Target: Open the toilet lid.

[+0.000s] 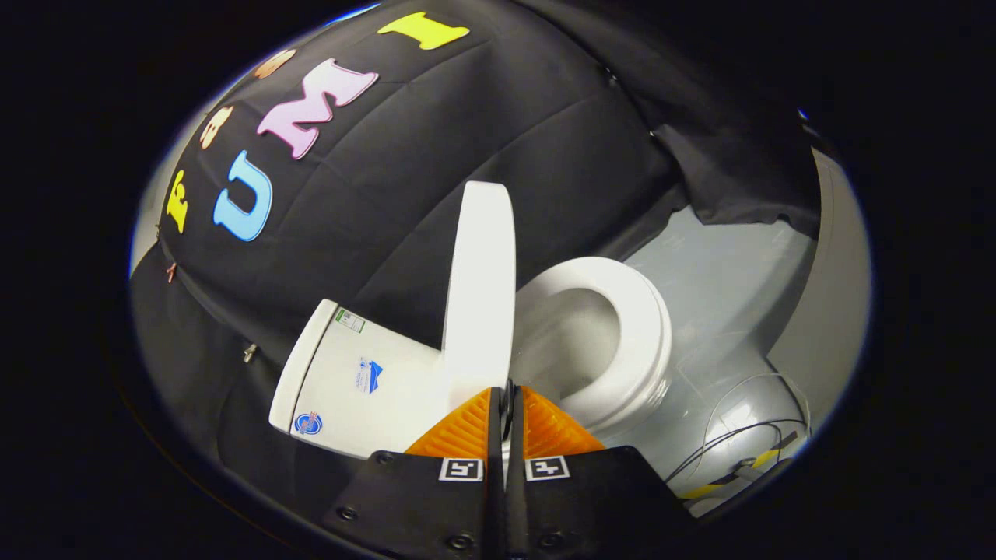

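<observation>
A white toilet stands against the black cloth wall. Its lid (481, 288) is raised nearly upright, seen almost edge-on, between the tank (366, 381) and the open seat ring (638, 327). The bowl (572, 338) shows inside the ring. My gripper (507, 389) is at the lid's near rim, the fingers pressed close together with a thin white sliver of the rim between them. The lowest part of the lid is hidden behind the fingers.
The black cloth wall hangs close behind the tank and lid. A pale grey floor (724, 288) spreads beyond the seat. Thin dark cables and a yellow-striped piece (747, 451) lie on the floor beside the toilet's base.
</observation>
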A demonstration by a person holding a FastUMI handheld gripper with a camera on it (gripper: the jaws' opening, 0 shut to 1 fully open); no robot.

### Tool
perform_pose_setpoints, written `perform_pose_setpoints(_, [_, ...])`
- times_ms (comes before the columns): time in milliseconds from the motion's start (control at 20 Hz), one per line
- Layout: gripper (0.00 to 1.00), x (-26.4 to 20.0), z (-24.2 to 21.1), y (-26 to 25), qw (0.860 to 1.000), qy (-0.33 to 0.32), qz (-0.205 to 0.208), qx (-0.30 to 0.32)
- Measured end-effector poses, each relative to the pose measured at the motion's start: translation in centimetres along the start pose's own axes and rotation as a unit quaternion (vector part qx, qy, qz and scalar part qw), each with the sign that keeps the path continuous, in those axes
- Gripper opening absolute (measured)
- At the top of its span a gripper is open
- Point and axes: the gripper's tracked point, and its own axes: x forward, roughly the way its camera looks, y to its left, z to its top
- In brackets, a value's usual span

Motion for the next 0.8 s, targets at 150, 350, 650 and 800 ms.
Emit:
perform_pose_setpoints(150, [0.05,-0.7,0.3,2.2,1.000,-0.004,0.001,-0.014])
perform_pose_setpoints(350, [0.06,-1.0,0.1,4.1,1.000,-0.002,0.005,-0.030])
perform_pose_setpoints(650, [0.06,-1.5,-0.1,7.9,0.999,-0.002,0.008,-0.049])
perform_pose_setpoints(800, [0.06,-1.8,-0.4,9.8,0.998,-0.006,0.000,-0.066])
